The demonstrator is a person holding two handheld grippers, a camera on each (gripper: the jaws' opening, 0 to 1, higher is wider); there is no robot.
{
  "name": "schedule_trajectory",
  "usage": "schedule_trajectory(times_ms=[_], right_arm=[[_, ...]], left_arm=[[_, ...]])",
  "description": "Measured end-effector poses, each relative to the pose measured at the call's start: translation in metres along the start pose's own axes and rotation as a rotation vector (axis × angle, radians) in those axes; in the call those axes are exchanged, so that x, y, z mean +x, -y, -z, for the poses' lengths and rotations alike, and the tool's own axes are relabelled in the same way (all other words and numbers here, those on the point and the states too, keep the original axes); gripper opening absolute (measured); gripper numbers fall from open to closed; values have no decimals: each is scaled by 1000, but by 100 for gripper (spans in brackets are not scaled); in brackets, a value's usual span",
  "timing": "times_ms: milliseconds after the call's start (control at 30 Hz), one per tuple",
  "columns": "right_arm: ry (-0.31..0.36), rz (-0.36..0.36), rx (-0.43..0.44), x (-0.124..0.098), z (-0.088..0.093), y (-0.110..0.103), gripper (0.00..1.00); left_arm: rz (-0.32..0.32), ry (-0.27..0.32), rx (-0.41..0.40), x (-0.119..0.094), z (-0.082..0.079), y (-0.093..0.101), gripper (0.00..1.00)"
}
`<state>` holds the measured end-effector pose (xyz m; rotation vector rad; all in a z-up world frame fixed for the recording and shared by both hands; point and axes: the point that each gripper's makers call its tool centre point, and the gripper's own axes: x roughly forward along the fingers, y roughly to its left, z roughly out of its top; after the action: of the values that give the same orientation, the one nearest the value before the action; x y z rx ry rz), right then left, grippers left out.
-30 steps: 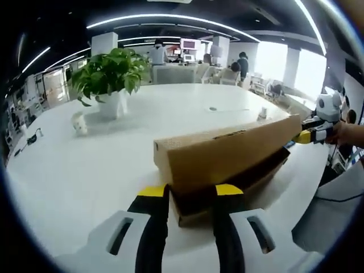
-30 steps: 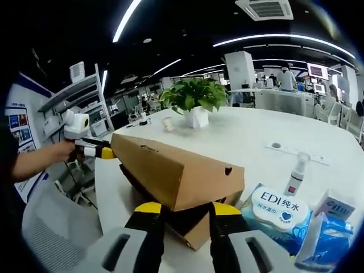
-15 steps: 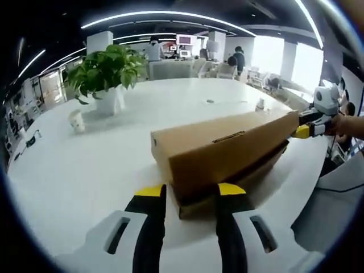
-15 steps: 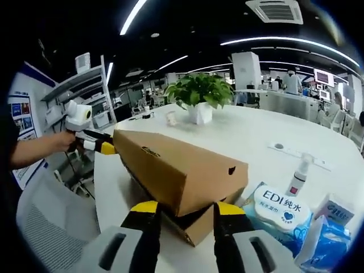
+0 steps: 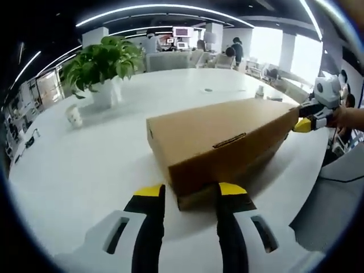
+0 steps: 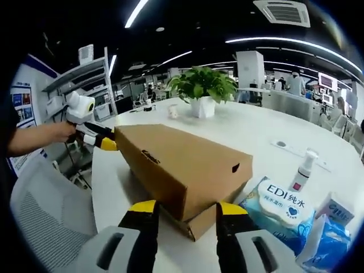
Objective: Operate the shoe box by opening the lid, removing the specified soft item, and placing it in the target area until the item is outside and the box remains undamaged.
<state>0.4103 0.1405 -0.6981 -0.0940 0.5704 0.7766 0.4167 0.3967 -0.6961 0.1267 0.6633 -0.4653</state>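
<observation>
Both pairs of jaws stand apart, yellow-tipped, with a gap between them and nothing clamped. The left gripper [image 5: 185, 193] points at one short end of a brown cardboard shoe box [image 5: 219, 142] lying on a white table [image 5: 85, 159]; its tips flank the box's near bottom corner. The right gripper [image 6: 187, 207] does likewise at the opposite end. The lid [image 6: 182, 162] sits nearly closed. Behind stands a potted plant [image 5: 102, 65]. Beside the box lie a wet-wipes pack [image 6: 278, 205] and a spray bottle [image 6: 302, 168].
</observation>
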Motion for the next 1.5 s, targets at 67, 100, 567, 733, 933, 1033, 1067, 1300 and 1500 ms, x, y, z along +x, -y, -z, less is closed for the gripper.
schedule_trajectory(times_ms=[67, 100, 567, 733, 933, 1033, 1067, 1300, 1500], right_arm=[[-3, 1, -6, 1, 1, 0, 38], [-5, 1, -12, 1, 2, 0, 38], [-19, 8, -38, 6, 10, 0, 39], [-26, 11, -49, 8, 13, 0, 40], [-33, 15, -52, 9, 15, 1, 40], [-37, 18, -58, 10, 16, 1, 40], [-35, 18, -61, 10, 16, 1, 40], [-20, 20, -55, 6, 11, 3, 40], [-15, 18, -68, 3, 8, 4, 41]], left_arm=[[-1, -6, 5, 1, 2, 1, 35], [0, -8, 7, 1, 2, 1, 35], [13, -30, 6, 8, 10, 5, 35], [14, -39, 3, 10, 14, 5, 35], [17, -50, -2, 13, 17, 5, 35], [18, -55, -3, 15, 19, 5, 35], [17, -60, -6, 15, 20, 5, 35], [17, -63, -15, 13, 22, 5, 36], [13, -55, -10, 9, 19, 3, 37]])
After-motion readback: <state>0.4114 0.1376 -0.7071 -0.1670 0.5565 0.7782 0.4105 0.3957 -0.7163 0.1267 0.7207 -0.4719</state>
